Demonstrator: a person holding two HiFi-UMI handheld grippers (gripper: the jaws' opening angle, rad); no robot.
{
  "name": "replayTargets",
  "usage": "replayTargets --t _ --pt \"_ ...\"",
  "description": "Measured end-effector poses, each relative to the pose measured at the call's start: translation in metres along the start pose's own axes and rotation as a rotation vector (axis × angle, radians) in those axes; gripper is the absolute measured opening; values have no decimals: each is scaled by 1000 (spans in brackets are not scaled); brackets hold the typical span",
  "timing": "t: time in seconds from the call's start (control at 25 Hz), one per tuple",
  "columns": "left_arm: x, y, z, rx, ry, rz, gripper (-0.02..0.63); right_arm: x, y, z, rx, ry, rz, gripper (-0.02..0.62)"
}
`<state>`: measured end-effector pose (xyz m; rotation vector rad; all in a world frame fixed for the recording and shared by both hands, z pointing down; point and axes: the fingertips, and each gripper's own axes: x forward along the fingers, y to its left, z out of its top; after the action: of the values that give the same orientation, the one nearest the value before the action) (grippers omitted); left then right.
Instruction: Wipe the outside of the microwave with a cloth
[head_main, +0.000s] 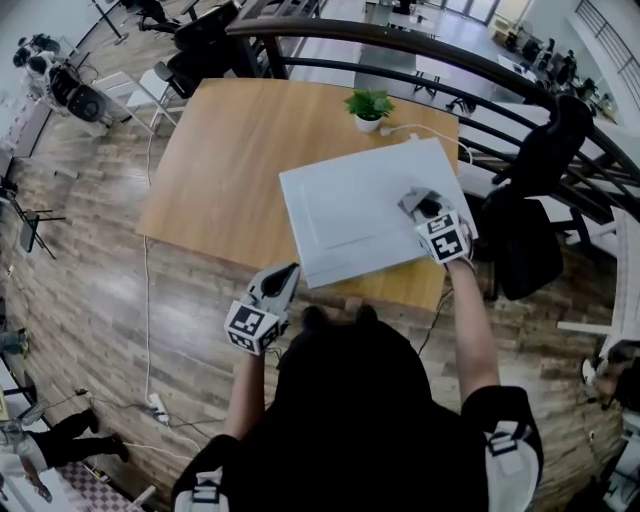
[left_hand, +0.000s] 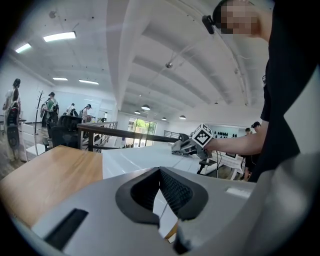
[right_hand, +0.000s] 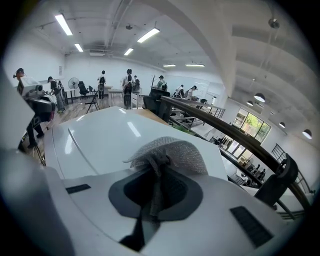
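Closest to the lens: person (head_main: 350, 400) in a black top, dark hair, both forearms bare and stretched forward.

Just ahead, left gripper (head_main: 288, 275): grey moulded plastic tapering to a point, checkered marker cube at the hand end. Held off the desk's near edge, over plank flooring. Black ribbed pads closed tip to tip in the left gripper view, nothing caught between them (only a sliver of white shell showing beyond).

Desk (head_main: 220, 160): pale wood, smooth, rectangular. Microwave (head_main: 350, 215) on its near right corner: flat-sided white box, glossy, faint pressed lines in the top panel, set askew to the desk's edges.

Right gripper (head_main: 422, 205) down on the microwave's top, close to that top's right edge. Clamped shut on cloth (right_hand: 172, 152): grey open-mesh knit, pinched into a twisted strand between the pads, then fanning out past the tips into a rumpled dome resting on the white panel.

At the desk's far edge, toward the far right corner: small potted plant (head_main: 368, 105), leafy green in a round white pot, with white cable (head_main: 430, 130) trailing beside it.
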<state>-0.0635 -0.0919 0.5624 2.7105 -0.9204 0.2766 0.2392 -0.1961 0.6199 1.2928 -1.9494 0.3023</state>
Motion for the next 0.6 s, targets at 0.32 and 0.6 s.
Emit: replayTargets --t 0.32,0.6 --pt "4 11 5 5 -14 -32 2 4 21 15 10 -14 11 15" --pt "2 20 1 -3 -15 -47 2 7 42 19 35 -23 9 15"
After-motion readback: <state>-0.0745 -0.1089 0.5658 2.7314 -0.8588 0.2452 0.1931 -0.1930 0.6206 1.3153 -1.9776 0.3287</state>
